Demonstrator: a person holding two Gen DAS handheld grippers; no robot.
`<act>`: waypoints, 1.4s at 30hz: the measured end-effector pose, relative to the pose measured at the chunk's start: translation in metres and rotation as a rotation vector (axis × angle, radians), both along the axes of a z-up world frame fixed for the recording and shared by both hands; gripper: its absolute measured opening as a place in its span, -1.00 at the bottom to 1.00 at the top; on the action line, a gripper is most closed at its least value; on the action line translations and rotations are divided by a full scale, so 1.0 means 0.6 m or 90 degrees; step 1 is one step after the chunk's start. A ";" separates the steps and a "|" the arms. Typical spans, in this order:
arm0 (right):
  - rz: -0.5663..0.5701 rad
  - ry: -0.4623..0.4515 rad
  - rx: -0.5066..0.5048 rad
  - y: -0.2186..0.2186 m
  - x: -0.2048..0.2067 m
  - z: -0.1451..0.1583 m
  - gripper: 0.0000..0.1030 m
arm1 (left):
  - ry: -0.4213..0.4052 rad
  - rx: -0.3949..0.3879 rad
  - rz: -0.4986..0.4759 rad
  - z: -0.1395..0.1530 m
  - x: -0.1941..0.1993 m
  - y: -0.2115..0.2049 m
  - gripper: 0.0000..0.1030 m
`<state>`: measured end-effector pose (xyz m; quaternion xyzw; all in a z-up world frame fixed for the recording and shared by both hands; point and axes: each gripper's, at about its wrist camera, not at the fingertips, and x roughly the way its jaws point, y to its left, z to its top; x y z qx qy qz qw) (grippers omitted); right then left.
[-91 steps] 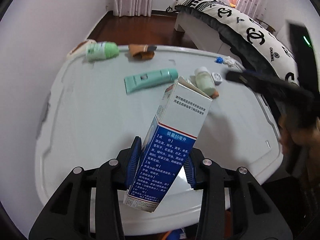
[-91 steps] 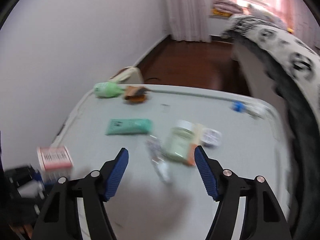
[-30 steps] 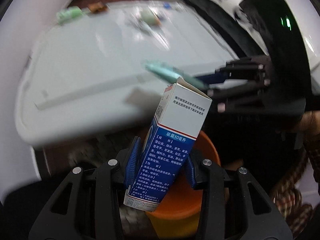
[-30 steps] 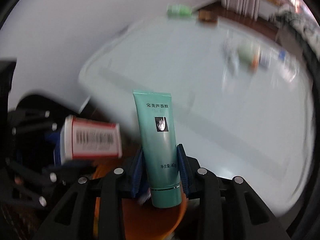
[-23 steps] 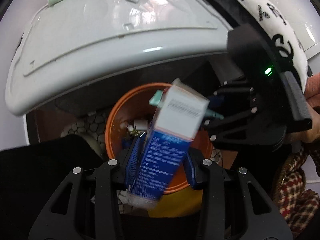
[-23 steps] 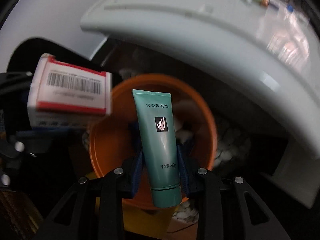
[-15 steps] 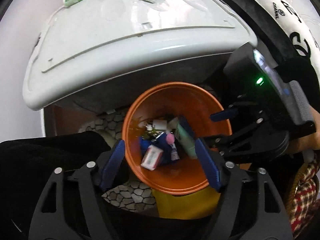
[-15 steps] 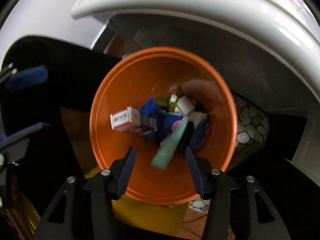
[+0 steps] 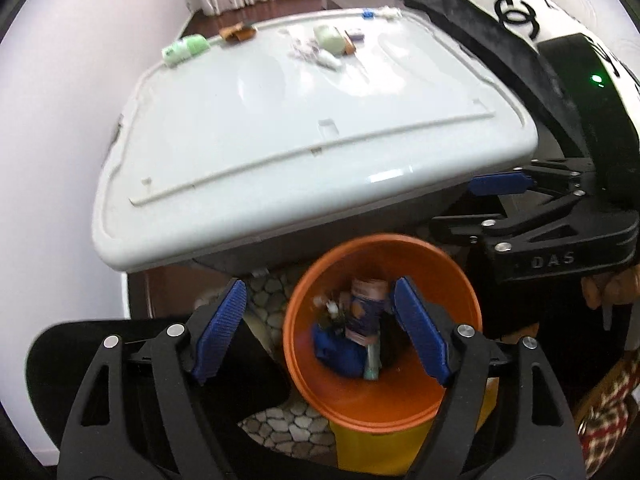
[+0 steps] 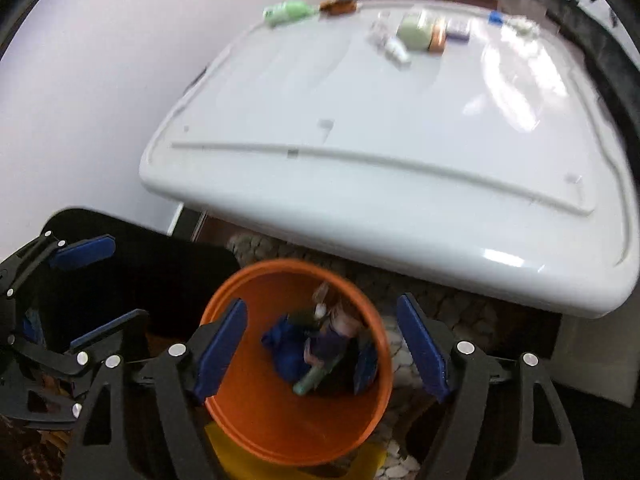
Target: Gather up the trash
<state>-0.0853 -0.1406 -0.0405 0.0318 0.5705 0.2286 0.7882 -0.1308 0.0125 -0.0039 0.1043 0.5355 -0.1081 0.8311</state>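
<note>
An orange trash bin (image 9: 384,400) stands on the floor below the white table's (image 9: 280,128) near edge; it also shows in the right wrist view (image 10: 280,432). Inside lie the blue-and-white box (image 9: 366,312) and the teal tube (image 10: 314,378) among other trash. My left gripper (image 9: 320,334) is open and empty above the bin. My right gripper (image 10: 322,350) is open and empty above it too. On the table's far side lie a green bottle (image 9: 186,50), a pale green jar (image 9: 330,38), a brown wrapper (image 9: 238,33) and small clear packets (image 9: 316,54).
A bed with a black-and-white cover (image 9: 520,8) runs along the table's right side. A white wall (image 9: 60,120) is on the left. A pebble-patterned mat (image 9: 280,428) lies under the bin. A small blue-capped item (image 10: 496,18) lies at the table's far right.
Both grippers carried the box and the tube from the table over the bin, opened and dropped them in. Both have since tilted up, so the table fills more of each view.
</note>
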 end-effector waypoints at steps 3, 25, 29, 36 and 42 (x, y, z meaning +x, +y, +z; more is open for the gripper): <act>-0.006 -0.022 -0.006 -0.005 0.006 0.017 0.49 | -0.023 0.010 0.004 0.013 0.007 -0.006 0.48; -0.046 -0.142 -0.030 -0.036 0.116 0.085 0.57 | -0.111 0.030 0.030 0.067 0.097 -0.030 0.52; -0.066 -0.159 -0.022 -0.042 0.167 0.106 0.57 | -0.126 0.027 0.038 0.077 0.136 -0.032 0.52; -0.090 -0.200 -0.020 -0.035 0.219 0.126 0.63 | -0.134 0.017 0.051 0.074 0.186 -0.034 0.53; -0.113 -0.217 -0.013 -0.033 0.243 0.114 0.64 | -0.153 0.019 0.060 0.078 0.224 -0.042 0.61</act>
